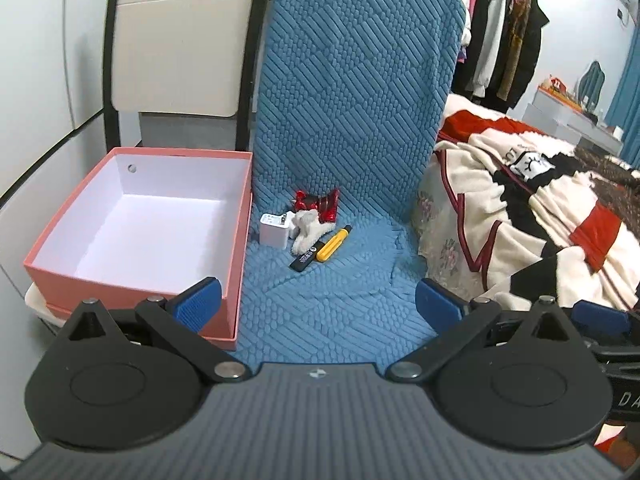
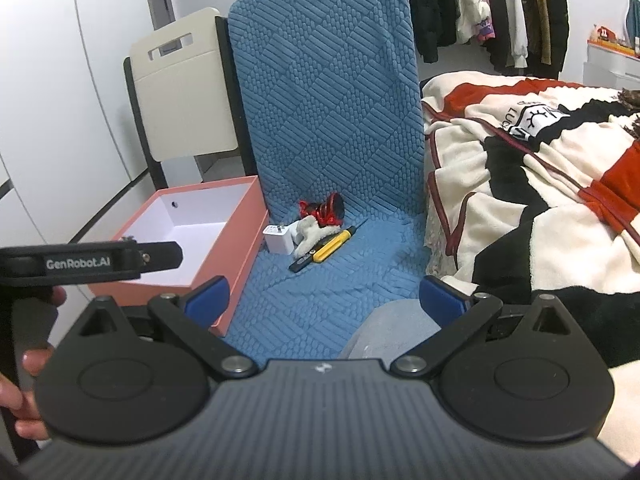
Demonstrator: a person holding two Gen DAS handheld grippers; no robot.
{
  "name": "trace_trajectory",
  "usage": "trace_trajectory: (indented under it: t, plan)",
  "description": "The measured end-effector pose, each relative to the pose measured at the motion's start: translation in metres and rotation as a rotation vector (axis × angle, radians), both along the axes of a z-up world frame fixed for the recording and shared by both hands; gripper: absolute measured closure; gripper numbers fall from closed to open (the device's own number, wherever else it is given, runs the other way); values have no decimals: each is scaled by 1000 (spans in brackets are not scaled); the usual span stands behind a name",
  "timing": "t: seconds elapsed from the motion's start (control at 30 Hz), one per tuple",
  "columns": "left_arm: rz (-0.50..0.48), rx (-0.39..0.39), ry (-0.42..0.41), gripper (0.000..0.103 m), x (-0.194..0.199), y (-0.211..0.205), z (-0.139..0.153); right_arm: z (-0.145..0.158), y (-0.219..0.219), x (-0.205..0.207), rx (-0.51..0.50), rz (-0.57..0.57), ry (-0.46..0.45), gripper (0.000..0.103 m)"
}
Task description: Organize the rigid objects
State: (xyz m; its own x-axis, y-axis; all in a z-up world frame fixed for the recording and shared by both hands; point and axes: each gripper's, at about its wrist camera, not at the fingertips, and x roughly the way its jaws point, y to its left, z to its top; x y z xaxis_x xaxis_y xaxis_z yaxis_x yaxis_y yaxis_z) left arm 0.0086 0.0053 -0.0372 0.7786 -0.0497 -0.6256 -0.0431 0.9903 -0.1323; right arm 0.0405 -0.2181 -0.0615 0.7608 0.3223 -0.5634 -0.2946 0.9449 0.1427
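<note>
Clearly "GenRobot.AI" reads on the left gripper (image 2: pixel 90 262); both it and the right gripper (image 2: pixel 325 300) hold jaws wide, empty. Charger (image 1: pixel 273 230), yellow screwdriver (image 1: pixel 333 245) and black tube (image 1: pixel 307 258) cluster at twelve o'clock beside the pink box (image 1: pixel 132 268).

A chair covered in blue quilted fabric (image 1: pixel 352 120) carries a small cluster at the back of its seat: a white square charger plug (image 1: pixel 273 230), a white fluffy plush toy (image 1: pixel 307 231), a shiny red crinkled foil object (image 1: pixel 318 201), a yellow-handled screwdriver (image 1: pixel 334 244) and a black slim tube (image 1: pixel 305 259), all touching or just beside one another. An open pink cardboard box with white interior (image 1: pixel 60 256) sits against the seat's left edge.
</note>
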Motion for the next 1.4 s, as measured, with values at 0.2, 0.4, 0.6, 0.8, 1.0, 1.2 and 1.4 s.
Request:
trace_trajectory:
  t: [0.2, 0.4, 0.6, 0.8, 1.0, 1.2, 1.4]
  plan:
    - [10, 29, -6, 0, 27, -6, -13, -17, -3, 23, -3, -27, 30, 0]
    - [24, 14, 17, 0, 45, 1, -26, -26, -2, 35, 5, -28, 48, 0]
    - [33, 8, 35, 0, 55, 4, -39, -34, 3, 44, -2, -23, 60, 0]
    - [37, 10, 41, 0, 55, 4, -44, -36, 4, 46, 4, -27, 60, 0]
    - [38, 6, 51, 0, 53, 6, -44, -34, 5, 45, 9, -30, 59, 0]
    - [32, 1, 49, 0, 51, 6, -40, -31, 6, 42, 4, -32, 64, 0]
    - [26, -8, 66, 0, 48, 6, -35, -24, 8, 37, 5, -29, 58, 0]
